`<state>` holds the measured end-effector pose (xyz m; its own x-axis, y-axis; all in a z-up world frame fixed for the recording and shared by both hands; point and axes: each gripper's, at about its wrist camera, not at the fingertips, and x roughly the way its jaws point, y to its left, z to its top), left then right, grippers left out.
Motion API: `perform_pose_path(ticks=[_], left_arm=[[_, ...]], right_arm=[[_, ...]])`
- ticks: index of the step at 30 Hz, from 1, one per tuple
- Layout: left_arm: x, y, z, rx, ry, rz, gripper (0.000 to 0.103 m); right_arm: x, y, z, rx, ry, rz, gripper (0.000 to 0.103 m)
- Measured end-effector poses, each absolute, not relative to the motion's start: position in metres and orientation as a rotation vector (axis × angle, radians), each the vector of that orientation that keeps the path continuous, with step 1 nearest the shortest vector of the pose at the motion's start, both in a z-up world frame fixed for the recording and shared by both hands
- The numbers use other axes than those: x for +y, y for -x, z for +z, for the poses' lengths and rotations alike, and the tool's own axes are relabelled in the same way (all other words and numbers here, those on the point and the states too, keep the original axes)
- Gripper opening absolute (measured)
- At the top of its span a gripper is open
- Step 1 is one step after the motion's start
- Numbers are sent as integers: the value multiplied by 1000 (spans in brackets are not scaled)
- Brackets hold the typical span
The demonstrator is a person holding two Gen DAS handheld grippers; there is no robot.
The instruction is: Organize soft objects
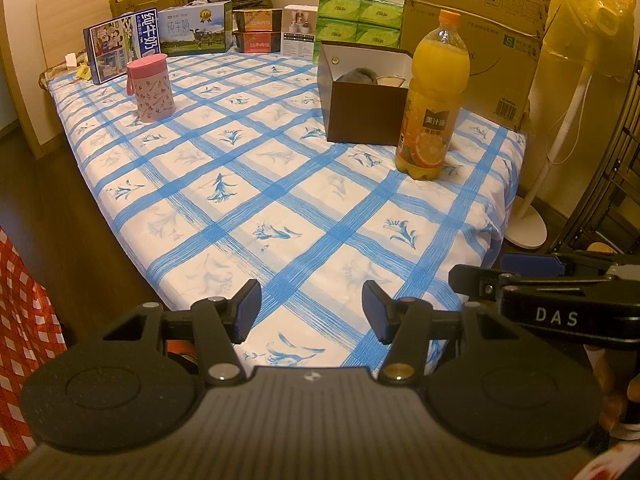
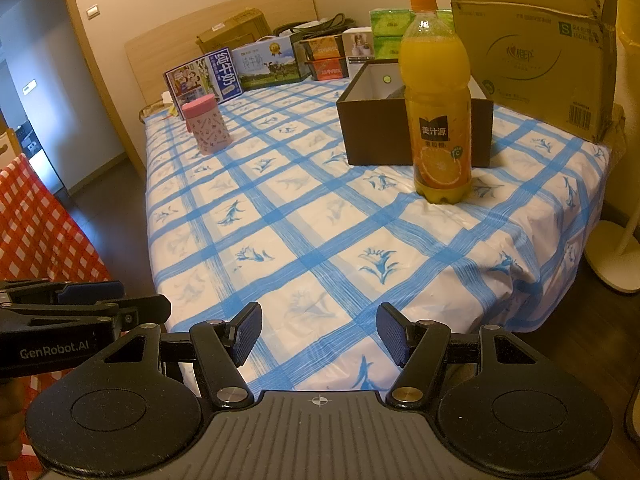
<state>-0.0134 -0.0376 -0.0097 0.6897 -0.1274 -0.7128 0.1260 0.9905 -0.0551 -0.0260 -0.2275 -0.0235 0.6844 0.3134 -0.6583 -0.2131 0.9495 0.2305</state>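
Both grippers hovering at the near edge of the table, fingers apart and holding nothing.

The left gripper [image 1: 311,312] is sitting over the near edge of the blue-checked tablecloth [image 1: 280,184], its jaws standing wide apart with only cloth showing between them. The right gripper [image 2: 319,334] is hanging just beside it at the same edge, jaws equally spread and gripping nothing. The soft objects [image 1: 358,75], one grey and one pale, are lying inside the open dark box [image 1: 366,110] at the far right of the table; what they are cannot be told from here. An orange juice bottle [image 2: 438,100] is standing upright directly in front of the box, partly covering it in the right wrist view. A pink lidded canister [image 1: 150,88] is standing well apart to the left. Cartons are lining the far edge, and a large cardboard box [image 2: 536,44] is standing behind the dark box.
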Motion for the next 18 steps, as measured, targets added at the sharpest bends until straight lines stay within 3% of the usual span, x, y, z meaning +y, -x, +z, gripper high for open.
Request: perform_pose_path(ticks=[18], left_arm=[[-38, 13, -13, 801, 1, -141, 53]], right_arm=[[-227, 25, -25, 766, -139, 295, 64]])
